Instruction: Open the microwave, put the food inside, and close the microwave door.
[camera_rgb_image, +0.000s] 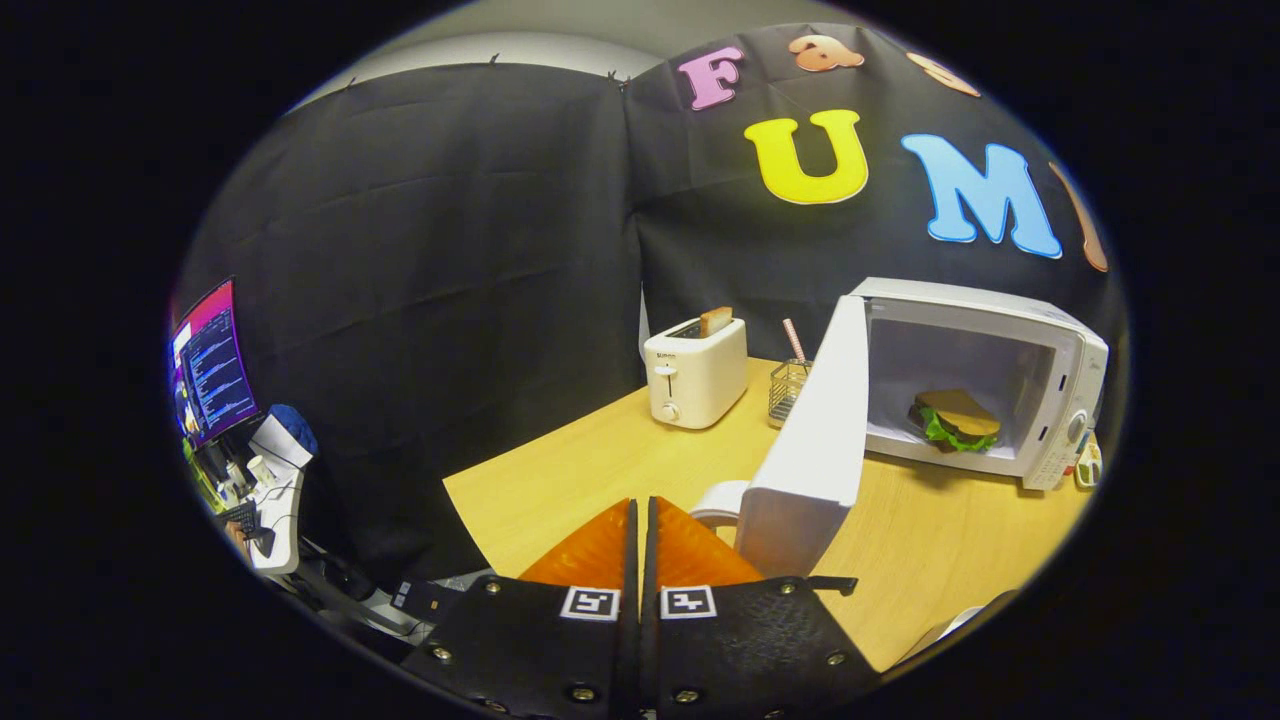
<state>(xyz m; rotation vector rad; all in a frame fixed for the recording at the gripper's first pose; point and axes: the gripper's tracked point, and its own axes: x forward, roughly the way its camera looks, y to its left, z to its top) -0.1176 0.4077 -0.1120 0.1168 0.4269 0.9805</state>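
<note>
While door hangs open: closing step judged outstanding, with opening and loading apparently done.

Gripper (640, 520): fingers pressed together, nothing pinched between them, no contact with any object.

Microwave (985, 375): standing on wooden table (560, 480), ahead and to right of fingers, cavity exposed.

Door (815, 440): swung wide toward gripper, free edge just ahead and right of fingertips, apart from them.

Food (955, 420): sandwich with green leaf, resting on cavity floor, well inside opening, clear of door's path as far as visible.

Cup (722, 502): pale rounded object, probably a cup, mostly hidden behind door's near edge; exact gap to door not discernible.

Toaster (697, 372): beyond fingers, slice standing in slot, well apart from door.

Wire holder (790, 390): between toaster and door hinge side, straw upright in it, near door's outer face.

Risk, slip: closed fingertips pushing on smooth door face near its edge could slide off, leaving door ajar.

Risk, shove: push aimed too far toward hinge, or too hard, could shift whole microwave on table instead of swinging door.

Risk, latch: gentle push may bring door to frame without latch catching.

Risk, snag: approach from left could knock cup beside door's lower corner.

Next move, judged: fingertips to outer face near free edge, steady arc toward cavity.
</note>
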